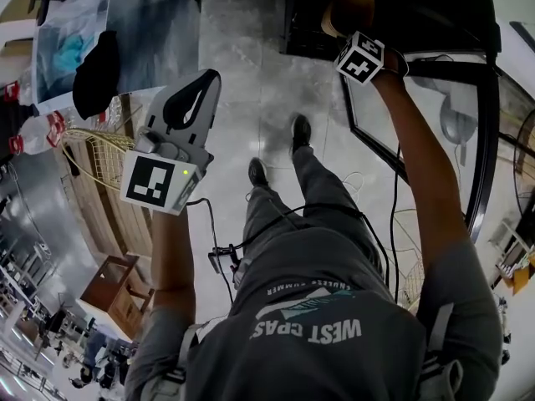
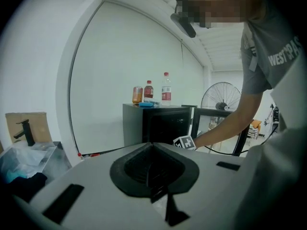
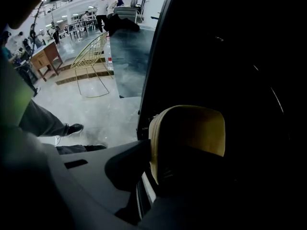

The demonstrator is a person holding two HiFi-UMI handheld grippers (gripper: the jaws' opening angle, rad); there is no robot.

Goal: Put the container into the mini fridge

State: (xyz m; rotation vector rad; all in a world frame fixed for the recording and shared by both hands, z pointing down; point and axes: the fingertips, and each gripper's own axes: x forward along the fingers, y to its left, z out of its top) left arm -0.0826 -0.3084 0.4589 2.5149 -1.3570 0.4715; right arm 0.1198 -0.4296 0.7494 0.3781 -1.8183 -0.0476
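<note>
Up at 1 o'clock in head view, right tool reaches into the dark mini fridge with a tan container. Glass door swung out at 3 o'clock. Left tool hangs at 10 o'clock.
Left gripper view: jaws together, nothing between. Fridge at 12 o'clock, bottles on top.
Right gripper view: jaws clamped on the container, at 6 o'clock, dark fridge interior around it.

Ahead of the right gripper, the mini fridge interior is too dark to make out. The gripped tan container loses its lower part in shadow between the jaws. Far beyond the left gripper, the bottles carry labels too small to read.
</note>
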